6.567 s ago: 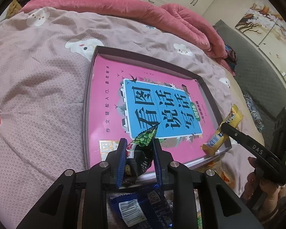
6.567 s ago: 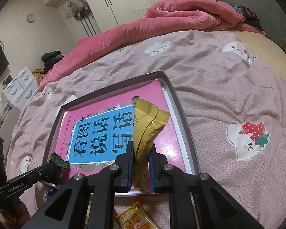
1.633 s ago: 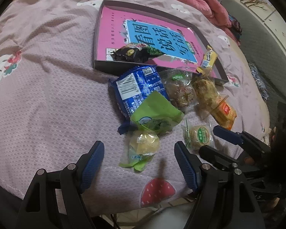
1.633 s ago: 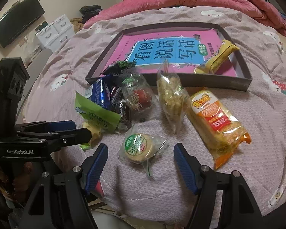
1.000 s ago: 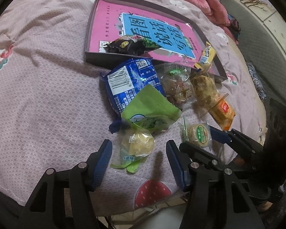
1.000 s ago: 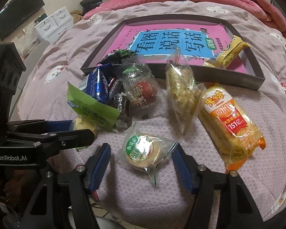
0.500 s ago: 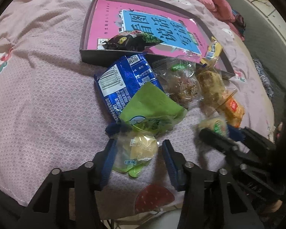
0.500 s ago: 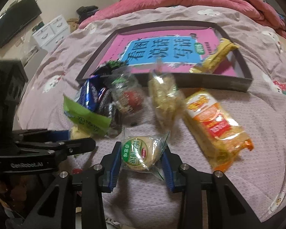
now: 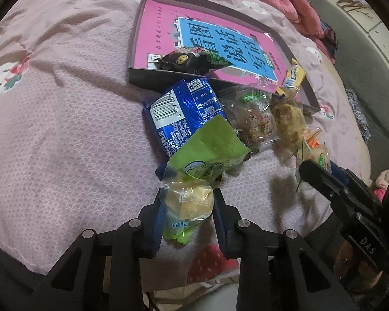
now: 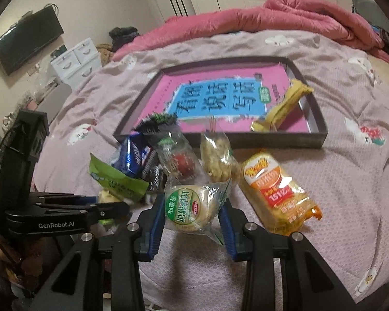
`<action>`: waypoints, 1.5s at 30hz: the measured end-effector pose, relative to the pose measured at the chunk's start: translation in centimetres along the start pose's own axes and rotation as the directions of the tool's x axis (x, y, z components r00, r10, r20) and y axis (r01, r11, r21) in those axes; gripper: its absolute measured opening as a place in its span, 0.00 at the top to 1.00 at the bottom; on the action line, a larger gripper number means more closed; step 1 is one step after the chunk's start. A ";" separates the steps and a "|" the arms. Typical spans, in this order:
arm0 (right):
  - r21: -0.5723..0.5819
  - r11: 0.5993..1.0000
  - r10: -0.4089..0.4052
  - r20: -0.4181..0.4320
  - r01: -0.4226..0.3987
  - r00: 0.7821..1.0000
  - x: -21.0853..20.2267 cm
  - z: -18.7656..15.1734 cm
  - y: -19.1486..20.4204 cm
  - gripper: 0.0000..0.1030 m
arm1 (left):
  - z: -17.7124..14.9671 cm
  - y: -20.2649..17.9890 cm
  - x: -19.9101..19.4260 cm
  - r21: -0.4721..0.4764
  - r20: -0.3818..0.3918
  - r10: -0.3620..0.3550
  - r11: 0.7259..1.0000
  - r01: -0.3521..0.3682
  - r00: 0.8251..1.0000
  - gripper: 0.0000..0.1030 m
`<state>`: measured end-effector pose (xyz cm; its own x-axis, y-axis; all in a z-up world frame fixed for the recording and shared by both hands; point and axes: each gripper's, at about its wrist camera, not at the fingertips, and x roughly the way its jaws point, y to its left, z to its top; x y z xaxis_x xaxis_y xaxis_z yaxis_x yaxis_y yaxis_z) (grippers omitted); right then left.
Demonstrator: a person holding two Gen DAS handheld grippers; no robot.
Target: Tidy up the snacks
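Observation:
A dark tray (image 9: pixel 137 77) with a pink and blue book inside lies on the bed; it also shows in the right wrist view (image 10: pixel 321 132). In it lie a black snack bag (image 9: pixel 186 61) and a yellow bar (image 10: pixel 285 108). Before it lies a pile: blue pack (image 9: pixel 179 116), green bag (image 9: pixel 212 150), clear pastry packs (image 10: pixel 217 160), orange pack (image 10: pixel 275 194). My left gripper (image 9: pixel 188 202) is shut on a small yellow cake in a clear green wrapper (image 9: pixel 189 204). My right gripper (image 10: pixel 192 210) is shut on a round pastry with a green label (image 10: pixel 186 207).
The pink patterned bedsheet (image 9: pixel 64 129) covers the bed, with a rose duvet (image 10: pixel 272 18) heaped at the back. The bed edge is just below both grippers. A TV (image 10: pixel 26 44) and white drawers (image 10: pixel 77 57) stand at the far left.
Both grippers have moved in on the pile and closed: the left on the yellow cake, the right on the round pastry. Six seconds back they held the black bag and the yellow bar, now in the tray.

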<state>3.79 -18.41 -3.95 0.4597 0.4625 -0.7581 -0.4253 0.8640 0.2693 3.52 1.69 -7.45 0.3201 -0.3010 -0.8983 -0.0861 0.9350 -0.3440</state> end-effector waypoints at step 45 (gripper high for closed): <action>0.048 0.997 -0.064 0.243 0.054 0.968 -4.0 3.1 -2.7 0.62 | 3.0 -0.5 -6.8 0.034 0.303 0.024 0.999 -0.036 0.953 0.67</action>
<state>5.51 -21.96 0.16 0.6617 0.4406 -0.6066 -0.3623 0.8963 0.2558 4.19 3.82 -0.31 0.5891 -0.2072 -0.7810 -0.0658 0.9511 -0.3019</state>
